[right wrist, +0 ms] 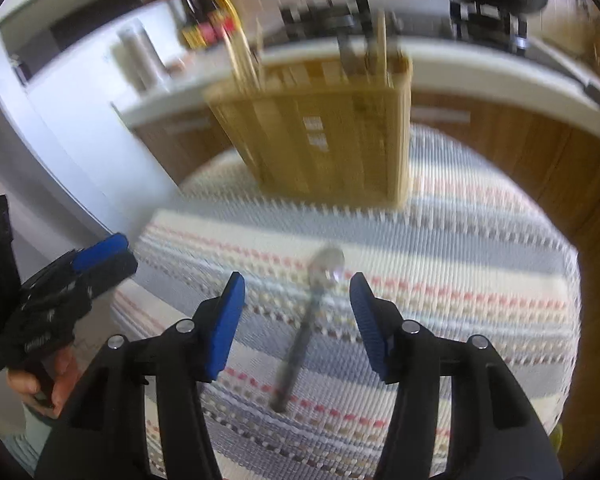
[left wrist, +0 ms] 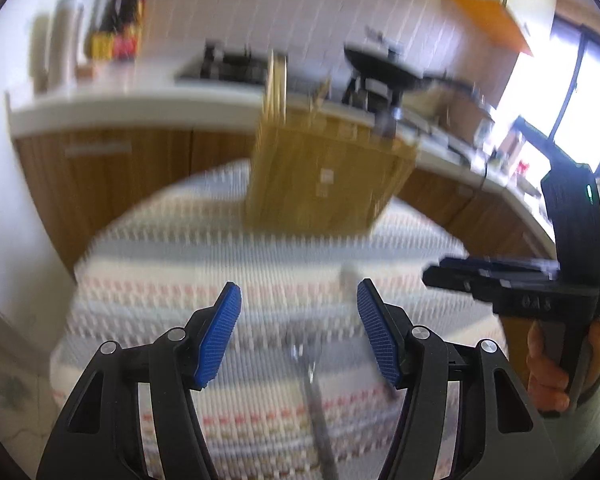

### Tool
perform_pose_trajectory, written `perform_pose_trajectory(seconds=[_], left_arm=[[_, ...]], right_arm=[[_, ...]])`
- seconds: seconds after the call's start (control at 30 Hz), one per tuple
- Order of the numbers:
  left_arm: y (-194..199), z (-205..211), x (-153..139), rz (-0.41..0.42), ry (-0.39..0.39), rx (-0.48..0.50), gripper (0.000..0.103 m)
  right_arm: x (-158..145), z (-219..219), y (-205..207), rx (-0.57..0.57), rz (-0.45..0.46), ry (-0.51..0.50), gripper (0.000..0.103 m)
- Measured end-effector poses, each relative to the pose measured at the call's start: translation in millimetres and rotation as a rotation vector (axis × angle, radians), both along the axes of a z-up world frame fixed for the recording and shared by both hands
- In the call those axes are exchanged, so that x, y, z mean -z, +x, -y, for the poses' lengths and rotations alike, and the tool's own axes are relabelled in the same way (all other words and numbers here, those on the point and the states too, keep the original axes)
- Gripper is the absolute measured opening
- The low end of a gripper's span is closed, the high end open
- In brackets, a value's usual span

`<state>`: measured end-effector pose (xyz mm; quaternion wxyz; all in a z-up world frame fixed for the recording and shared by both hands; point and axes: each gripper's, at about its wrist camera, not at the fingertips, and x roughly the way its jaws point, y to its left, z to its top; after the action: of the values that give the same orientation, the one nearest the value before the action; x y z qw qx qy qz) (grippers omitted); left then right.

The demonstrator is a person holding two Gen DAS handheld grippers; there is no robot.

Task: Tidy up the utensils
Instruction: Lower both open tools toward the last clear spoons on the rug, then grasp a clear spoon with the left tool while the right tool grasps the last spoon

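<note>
Both views are smeared with motion blur, so fine detail is lost. A round worktop [right wrist: 480, 240] covered in a striped woven cloth carries a wooden utensil holder [right wrist: 324, 136] standing upright near its far edge, with several long wooden sticks (chopsticks, by the look of them) [right wrist: 244, 56] and other handles rising out of its top compartments; which compartment holds what cannot be told.

A spoon [right wrist: 306, 328] lies flat on the cloth in front of the holder and well apart from it, its bowl toward the holder and its dark handle running back toward the camera. In the right wrist view it sits between the two blue pads of the right tongs [right wrist: 297, 292], which stand wide open with nothing in them; whether the pads are above the spoon or at its level cannot be told.

The left tongs [left wrist: 299, 300] are also spread wide and hold nothing. In the left wrist view a utensil handle [left wrist: 320, 420] runs down the cloth between its fingers, and the holder [left wrist: 324, 176] stands beyond.

Each tool shows in the other's view: the right one at the right edge, gripped by a hand [left wrist: 548, 372], the left one at the left edge.

Behind the worktop runs a kitchen counter [left wrist: 140, 100] with a stove and a dark pan [left wrist: 384, 68].
</note>
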<state>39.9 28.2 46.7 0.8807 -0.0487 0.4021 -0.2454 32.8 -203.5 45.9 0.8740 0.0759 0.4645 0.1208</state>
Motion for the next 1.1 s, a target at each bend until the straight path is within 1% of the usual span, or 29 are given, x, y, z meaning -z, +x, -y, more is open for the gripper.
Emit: perform_pose_trajectory(seconds=[0.03, 0.07, 0.17, 0.2, 0.27, 0.3, 0.33, 0.4, 0.47, 0.57, 0.6, 0.67, 0.77, 0.8, 0.87, 1.0, 1.1], left_arm=[[1, 3, 7, -0.027, 0.019, 0.012, 0.059], [2, 8, 15, -0.058, 0.041, 0.029, 0.059], [5, 22, 42, -0.146, 0.11, 0.087, 0.059], [5, 27, 50, -0.168, 0.131, 0.11, 0.059], [5, 34, 59, -0.187, 0.169, 0.134, 0.059], [4, 37, 63, -0.192, 0.185, 0.139, 0.056], [4, 40, 67, -0.195, 0.209, 0.137, 0.051], [6, 43, 71, -0.206, 0.223, 0.135, 0.041], [8, 45, 76, -0.231, 0.223, 0.151, 0.04], [7, 49, 75, -0.217, 0.245, 0.163, 0.04], [8, 50, 75, -0.219, 0.25, 0.163, 0.04], [10, 58, 76, -0.221, 0.267, 0.163, 0.04], [15, 74, 76, -0.217, 0.303, 0.162, 0.04], [16, 76, 77, -0.213, 0.314, 0.163, 0.04], [18, 83, 79, -0.204, 0.333, 0.164, 0.04], [17, 83, 81, -0.205, 0.346, 0.163, 0.04], [16, 88, 81, -0.2, 0.386, 0.17, 0.04]], right_arm=[[8, -1, 3, 0.0, -0.037, 0.004, 0.051], [20, -2, 10, 0.011, -0.096, 0.004, 0.049], [42, -4, 23, 0.025, -0.196, 0.001, 0.037], [49, -6, 29, 0.026, -0.229, 0.011, 0.036], [59, -8, 38, 0.025, -0.274, 0.031, 0.033], [62, -9, 43, 0.028, -0.292, 0.036, 0.032], [65, -11, 47, 0.032, -0.303, 0.034, 0.032], [69, -16, 53, 0.04, -0.314, 0.013, 0.03], [72, -22, 59, 0.048, -0.317, -0.013, 0.027], [73, -33, 62, 0.049, -0.306, -0.076, 0.024], [73, -39, 62, 0.046, -0.299, -0.116, 0.023], [76, -49, 62, 0.042, -0.289, -0.164, 0.022], [78, -64, 60, 0.036, -0.267, -0.256, 0.016], [80, -67, 60, 0.033, -0.263, -0.266, 0.016], [81, -70, 58, 0.028, -0.264, -0.265, 0.012], [81, -62, 46, 0.033, -0.271, -0.257, 0.011], [81, -55, 39, 0.036, -0.275, -0.262, 0.011]])
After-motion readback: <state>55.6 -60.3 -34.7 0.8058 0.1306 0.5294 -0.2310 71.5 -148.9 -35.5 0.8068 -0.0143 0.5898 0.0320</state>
